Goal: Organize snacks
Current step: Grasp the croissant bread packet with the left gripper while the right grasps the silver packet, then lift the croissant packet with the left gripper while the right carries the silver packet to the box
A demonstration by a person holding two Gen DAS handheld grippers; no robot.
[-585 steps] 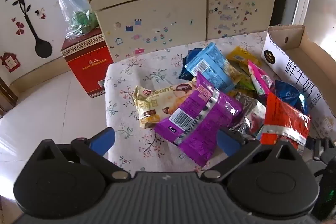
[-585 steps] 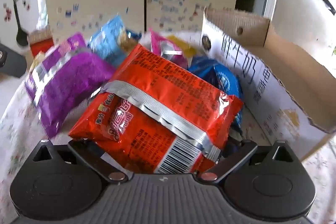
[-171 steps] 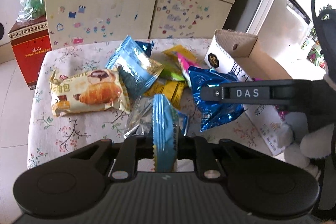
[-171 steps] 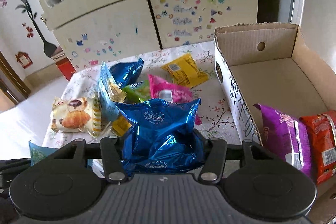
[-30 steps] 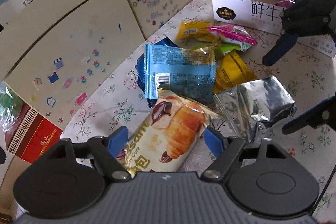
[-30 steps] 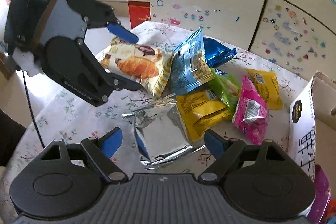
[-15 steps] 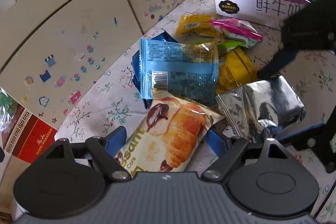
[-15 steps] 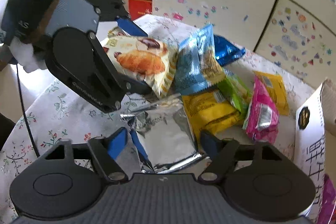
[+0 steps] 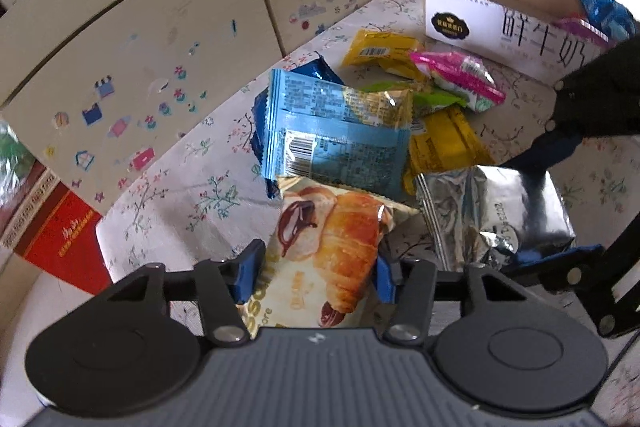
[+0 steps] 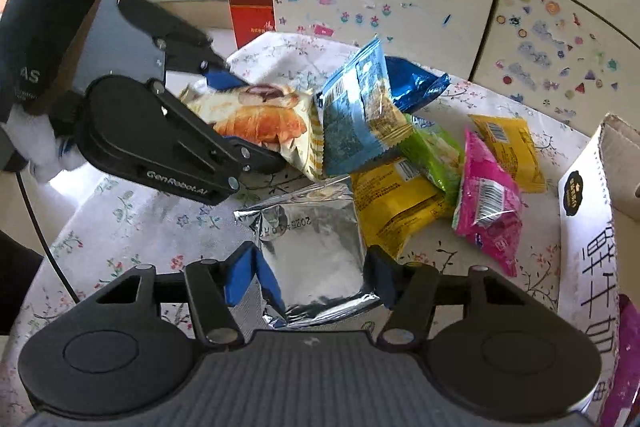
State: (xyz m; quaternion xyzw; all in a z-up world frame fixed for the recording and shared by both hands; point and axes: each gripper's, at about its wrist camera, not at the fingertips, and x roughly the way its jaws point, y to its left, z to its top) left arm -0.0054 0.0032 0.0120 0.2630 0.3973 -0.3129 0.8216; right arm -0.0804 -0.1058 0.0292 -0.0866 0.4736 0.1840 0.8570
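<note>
floral tablecloth [image 10: 132, 211], sticker-covered cabinet [image 9: 168, 39], red box [image 10: 251, 9], floor

Croissant pack [image 9: 328, 247]: cream wrapper, lies flat betw. left fingers [image 9: 248, 267], jaws closing on its sides. Silver foil pack [image 10: 312, 251]: crinkled, flat on cloth, betw. right fingers [image 10: 240, 275], jaws closing. Beyond fingertips: lt-blue pack [image 9: 336, 135] overlapping croissant pack's far end; yellow [image 10: 392, 211], green [image 10: 432, 155], pink [image 10: 488, 203] packs heaped beside it. Box [image 10: 584, 227] far right, purple pack [image 10: 624, 359] inside.
</note>
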